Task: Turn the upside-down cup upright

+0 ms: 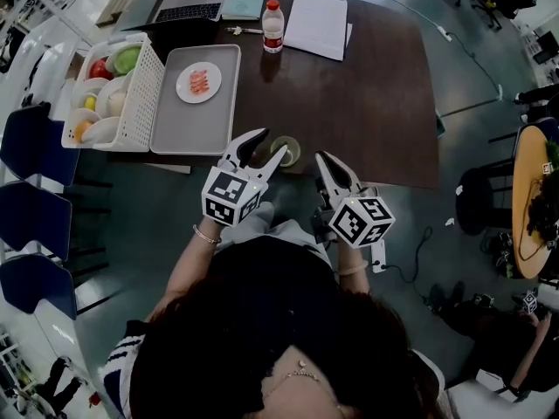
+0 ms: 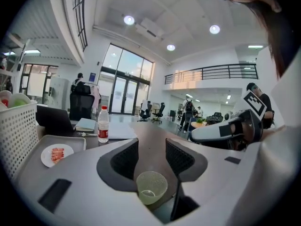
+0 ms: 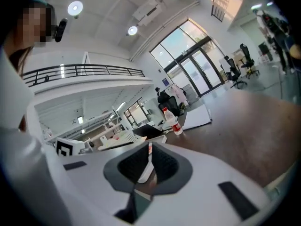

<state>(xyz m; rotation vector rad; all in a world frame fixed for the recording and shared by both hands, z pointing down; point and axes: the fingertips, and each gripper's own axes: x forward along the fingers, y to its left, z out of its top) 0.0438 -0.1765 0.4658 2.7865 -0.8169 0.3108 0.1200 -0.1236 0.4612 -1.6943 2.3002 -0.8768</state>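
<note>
Clearly the clear cup [image 1: 285, 149] stands mouth-up at the near edge of the dark tabletop [image 1: 358, 103], free of both claws. Over it hangs the left claw [image 1: 265, 149], its jaws partly apart, pressing nothing. Just to the right, the right claw [image 1: 327, 166] has its jaws almost together and holds nothing. Further back lie a grey tray [image 1: 188, 120] and a water bottle [image 1: 273, 26].

The left forearm [image 1: 185, 264] rises from the lower left of the head view. Its left tool [image 1: 267, 149] sits near frame centre, aimed toward the upper right, jaws standing apart. Just to its right, the right tool [image 1: 325, 161] aims toward the upper left, its jaws drawn together.
</note>
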